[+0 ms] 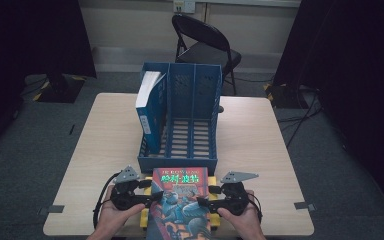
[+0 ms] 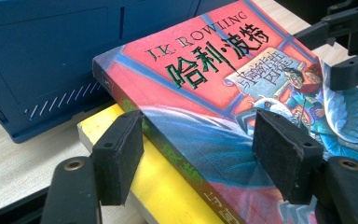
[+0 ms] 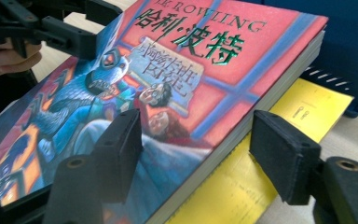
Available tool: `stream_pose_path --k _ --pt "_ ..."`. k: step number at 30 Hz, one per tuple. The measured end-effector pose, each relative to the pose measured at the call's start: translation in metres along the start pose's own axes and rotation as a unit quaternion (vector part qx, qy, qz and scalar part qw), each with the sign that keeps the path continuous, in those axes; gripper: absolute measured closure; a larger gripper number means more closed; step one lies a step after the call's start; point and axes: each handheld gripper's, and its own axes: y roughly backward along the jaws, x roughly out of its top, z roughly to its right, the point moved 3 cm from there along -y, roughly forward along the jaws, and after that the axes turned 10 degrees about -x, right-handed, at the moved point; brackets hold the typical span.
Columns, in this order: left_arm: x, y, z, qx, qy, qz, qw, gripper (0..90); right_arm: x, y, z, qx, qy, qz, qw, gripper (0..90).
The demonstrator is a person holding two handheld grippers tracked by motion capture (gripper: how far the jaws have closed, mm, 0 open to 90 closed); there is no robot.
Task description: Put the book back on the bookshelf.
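Lying flat on a yellow book [image 1: 145,216], the red paperback [image 1: 180,205] pointed its long axis toward the blue file rack [image 1: 180,115]; left tongs [image 1: 147,196] and right tongs [image 1: 205,202] straddled its edges, parted, gripping nothing.

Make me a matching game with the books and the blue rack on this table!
Things:
1. red picture book
2. yellow book
3. blue-spined book
4. blue rack

Places:
A. standing upright in the rack's left slot
B. lying on top of the yellow one, between the two grippers
C. lying flat underneath, near the table's front edge
D. in the middle of the table, middle and right slots empty

Pairs: 1-B, 2-C, 3-A, 4-D
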Motion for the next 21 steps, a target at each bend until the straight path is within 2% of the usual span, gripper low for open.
stream_pose_path --k 4,9,15,21 --pt "-0.0016 -0.0001 -0.0002 -0.001 -0.001 0.005 1.0000 33.2 0.0039 -0.0033 0.0047 -0.008 -0.023 0.002 0.9997 36.2" --pt "-0.0021 0.0000 -0.0007 -0.003 -0.003 0.007 1.0000 33.1 0.0074 -0.0052 0.0062 -0.010 -0.029 -0.007 0.9995 37.7" --pt "-0.0022 0.0002 -0.0016 -0.006 -0.004 0.008 0.9999 33.2 0.0066 -0.0017 0.0087 -0.016 -0.037 0.012 0.9991 49.7" --pt "-0.0019 0.0004 -0.0018 -0.008 -0.004 0.006 0.9999 33.3 0.0084 0.0045 0.0093 -0.002 -0.044 0.026 0.9987 57.2"
